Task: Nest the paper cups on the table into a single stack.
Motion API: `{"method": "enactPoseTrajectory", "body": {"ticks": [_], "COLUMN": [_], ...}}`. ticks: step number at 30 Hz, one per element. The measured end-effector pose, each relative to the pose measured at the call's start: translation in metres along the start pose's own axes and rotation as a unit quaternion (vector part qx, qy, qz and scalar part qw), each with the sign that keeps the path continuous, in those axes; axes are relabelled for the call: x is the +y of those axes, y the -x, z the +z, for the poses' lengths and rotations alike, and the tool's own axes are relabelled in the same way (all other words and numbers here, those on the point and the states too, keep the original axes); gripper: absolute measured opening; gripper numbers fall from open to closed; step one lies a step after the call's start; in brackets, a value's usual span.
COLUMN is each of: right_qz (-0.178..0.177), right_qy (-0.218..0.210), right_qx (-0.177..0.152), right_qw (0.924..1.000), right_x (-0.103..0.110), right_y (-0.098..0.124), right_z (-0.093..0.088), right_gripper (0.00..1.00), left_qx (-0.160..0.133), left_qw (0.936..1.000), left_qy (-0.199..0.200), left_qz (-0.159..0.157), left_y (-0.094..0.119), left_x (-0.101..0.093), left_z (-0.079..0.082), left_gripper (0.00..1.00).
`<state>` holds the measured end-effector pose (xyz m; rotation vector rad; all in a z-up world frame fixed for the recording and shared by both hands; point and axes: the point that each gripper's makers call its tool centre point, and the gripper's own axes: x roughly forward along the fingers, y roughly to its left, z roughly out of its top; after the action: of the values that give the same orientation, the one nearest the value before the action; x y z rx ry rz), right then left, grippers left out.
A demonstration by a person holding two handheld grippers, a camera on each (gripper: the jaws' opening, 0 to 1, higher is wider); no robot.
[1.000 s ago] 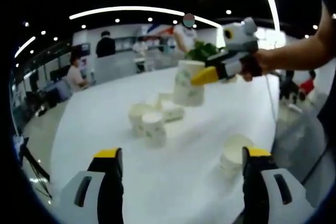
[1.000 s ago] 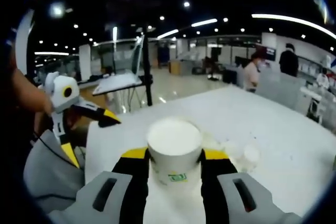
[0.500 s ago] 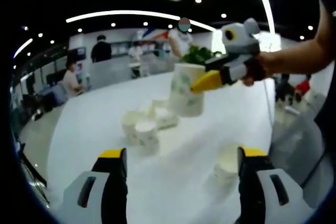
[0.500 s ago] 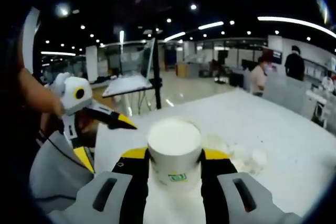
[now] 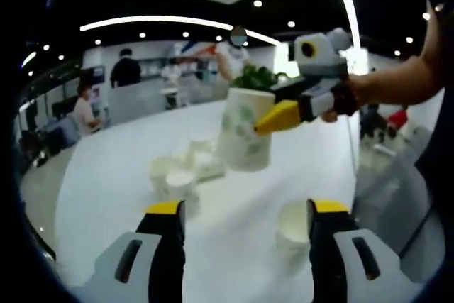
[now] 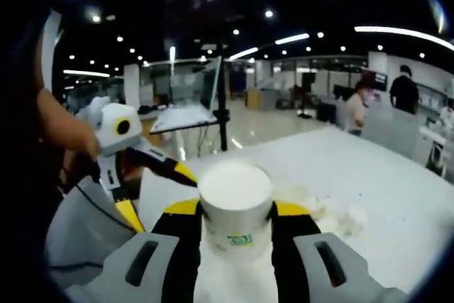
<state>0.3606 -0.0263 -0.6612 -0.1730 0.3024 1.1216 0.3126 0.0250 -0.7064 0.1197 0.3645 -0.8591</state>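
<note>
Clamped on both sides of a white paper cup, the right gripper holds it upright between its yellow-tipped fingers, open mouth facing up. In the left gripper view that same held cup hangs above the white counter, carrying a green print. Left gripper fingers stand spread apart with nothing between them; a single cup sits on the counter just inside the right-hand finger. Farther off, a cluster of loose cups rests on the counter near the held one. People stand in the background beyond the counter.
</note>
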Motion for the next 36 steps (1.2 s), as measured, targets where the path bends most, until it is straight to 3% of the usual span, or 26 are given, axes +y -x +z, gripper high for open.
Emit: {"method": "enactPoseTrajectory", "body": {"ticks": [12, 17, 23, 32, 36], "right_qz": [0.046, 0.058, 0.063, 0.066, 0.068], "right_qy": [-0.011, -0.011, -0.018, -0.051, -0.055], "right_qx": [-0.014, -0.023, -0.039, -0.076, -0.092], "right_qw": [0.9988, 0.9980, 0.9971, 0.9936, 0.9919], "right_x": [0.024, 0.031, 0.035, 0.035, 0.034], "right_y": [0.010, 0.012, 0.013, 0.020, 0.026], "right_z": [0.009, 0.011, 0.014, 0.025, 0.033], "right_gripper": [0.36, 0.36, 0.36, 0.36, 0.36], "left_qx": [0.000, -0.016, -0.040, -0.067, -0.088], "left_qw": [0.9995, 0.9989, 0.9979, 0.9934, 0.9856], "left_qy": [-0.002, 0.016, 0.022, 0.074, 0.121], "left_qz": [-0.030, -0.040, -0.047, -0.056, -0.079], "left_y": [-0.009, -0.011, -0.009, -0.002, 0.002], "left_x": [-0.015, -0.019, -0.024, -0.018, -0.020], "left_z": [0.006, 0.014, 0.027, 0.044, 0.056], "left_gripper": [0.60, 0.56, 0.44, 0.34, 0.26]}}
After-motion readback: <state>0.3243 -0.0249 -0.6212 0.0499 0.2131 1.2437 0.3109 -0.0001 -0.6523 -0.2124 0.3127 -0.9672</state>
